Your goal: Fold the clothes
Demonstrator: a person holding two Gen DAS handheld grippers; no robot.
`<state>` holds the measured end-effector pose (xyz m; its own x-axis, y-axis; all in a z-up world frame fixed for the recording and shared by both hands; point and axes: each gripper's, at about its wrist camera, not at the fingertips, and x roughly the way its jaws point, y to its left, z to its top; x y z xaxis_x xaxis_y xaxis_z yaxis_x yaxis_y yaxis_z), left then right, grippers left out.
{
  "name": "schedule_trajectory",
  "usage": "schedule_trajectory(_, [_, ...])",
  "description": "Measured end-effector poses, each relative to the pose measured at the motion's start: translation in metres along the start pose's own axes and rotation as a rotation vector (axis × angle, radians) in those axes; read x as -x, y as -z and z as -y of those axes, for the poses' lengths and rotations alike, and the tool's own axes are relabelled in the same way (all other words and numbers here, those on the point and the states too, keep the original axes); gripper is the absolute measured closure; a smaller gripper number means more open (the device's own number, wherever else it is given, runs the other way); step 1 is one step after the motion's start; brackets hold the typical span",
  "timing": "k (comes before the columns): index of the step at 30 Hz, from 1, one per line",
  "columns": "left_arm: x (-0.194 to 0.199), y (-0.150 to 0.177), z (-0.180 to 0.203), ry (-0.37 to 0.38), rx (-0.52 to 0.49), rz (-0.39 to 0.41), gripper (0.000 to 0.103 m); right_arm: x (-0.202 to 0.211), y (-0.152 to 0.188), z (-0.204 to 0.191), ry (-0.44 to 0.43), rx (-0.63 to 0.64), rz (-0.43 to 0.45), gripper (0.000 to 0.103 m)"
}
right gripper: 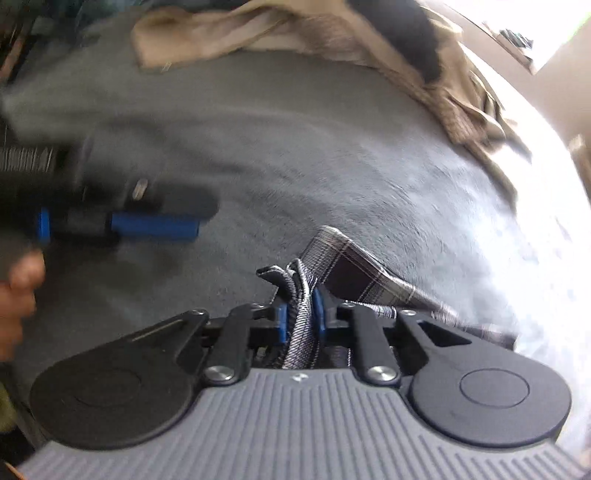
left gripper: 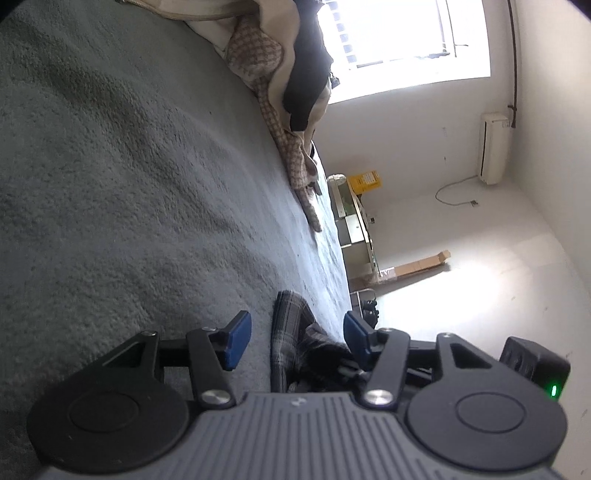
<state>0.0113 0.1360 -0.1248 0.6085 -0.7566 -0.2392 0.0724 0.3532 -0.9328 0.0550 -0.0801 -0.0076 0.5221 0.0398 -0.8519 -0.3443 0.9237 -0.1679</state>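
Right tool (right gripper: 301,317): blue pads clamped on a bunched fold of the plaid garment (right gripper: 347,266) — the fabric rises between the pads, and the rest trails to the right across the grey blanket (right gripper: 295,147).

Left tool (left gripper: 297,334): jaws apart, pads clear of the cloth; the plaid garment (left gripper: 288,332) lies between them on the blanket — no contact visible.

Farther off, a heap of beige and black clothes (right gripper: 332,33) rests at the blanket's far edge.
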Motion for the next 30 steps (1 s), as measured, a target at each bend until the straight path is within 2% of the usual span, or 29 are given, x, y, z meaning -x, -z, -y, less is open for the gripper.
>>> schedule_trajectory(3, [0.002, 0.002, 0.000, 0.003, -0.011, -0.007, 0.046, 0.013, 0.012, 0.026, -0.085, -0.219, 0.055, 0.094])
schedule_trajectory(7, [0.002, 0.003, -0.001, 0.007, -0.015, -0.013, 0.046, 0.028, 0.035, 0.048, -0.201, -0.489, 0.182, 0.095])
schedule_trajectory(10, [0.004, 0.004, -0.001, 0.011, -0.018, -0.017, 0.045, 0.041, 0.047, 0.052, -0.191, -0.565, 0.297, 0.096])
schedule_trajectory(13, [0.007, 0.005, -0.001, 0.016, -0.016, -0.019, 0.045, 0.045, 0.048, 0.050, -0.165, -0.557, 0.384, 0.097])
schedule_trajectory(15, [0.008, 0.004, -0.002, 0.023, -0.009, -0.022, 0.046, 0.037, 0.043, 0.048, -0.164, -0.553, 0.396, 0.097])
schedule_trajectory(22, [0.005, 0.000, -0.004, 0.032, 0.005, -0.029, 0.046, 0.008, 0.041, 0.050, -0.207, -0.557, 0.333, 0.097])
schedule_trajectory(30, [0.007, 0.000, -0.003, 0.037, 0.012, -0.031, 0.046, -0.005, 0.039, 0.045, -0.204, -0.498, 0.277, 0.097])
